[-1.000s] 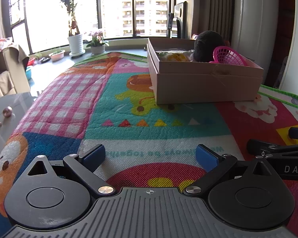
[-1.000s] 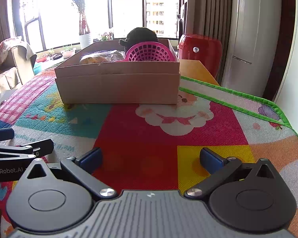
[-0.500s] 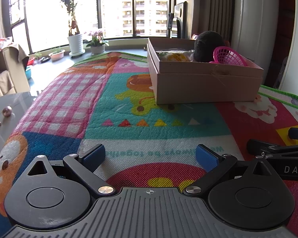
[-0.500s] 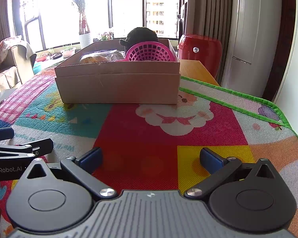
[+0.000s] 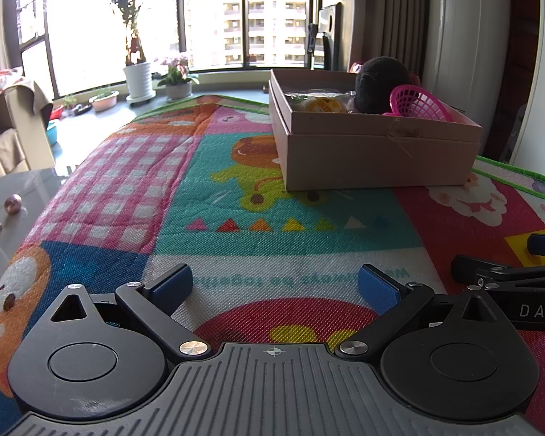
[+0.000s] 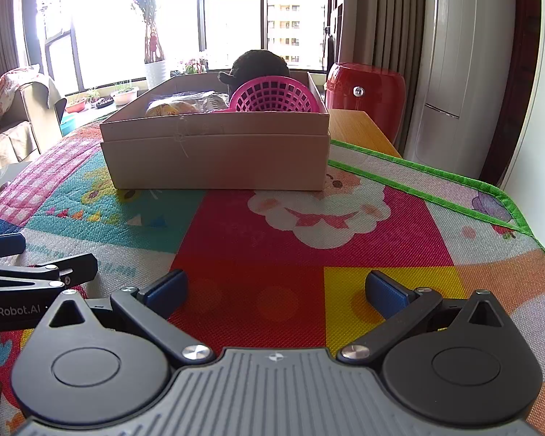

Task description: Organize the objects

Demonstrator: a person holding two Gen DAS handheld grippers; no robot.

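Cardboard box [image 5: 378, 156] is seen standing on the far part of a colourful play mat [image 5: 258, 218] that is spread over the table [image 6: 359, 127], well apart from both tools. Inside the box, a pink mesh basket [image 6: 274, 96] is held near the right end, a dark plush toy [image 6: 259, 65] is seen just behind it, and a yellow item in clear wrapping [image 5: 323, 103] is lodged toward the left. The left hand-held gripper [image 5: 274, 285] is kept low over the mat with its blue-padded fingers [image 5: 172, 285] spread wide and nothing between them. The right hand-held gripper [image 6: 276, 290] is likewise held with fingers wide apart and nothing gripped, just beside the left one, each being visible at the edge of the other's view. A red stool [image 6: 367, 91] is seen past the table's far right corner, and potted plants [image 5: 138, 72] are lined up by the window.
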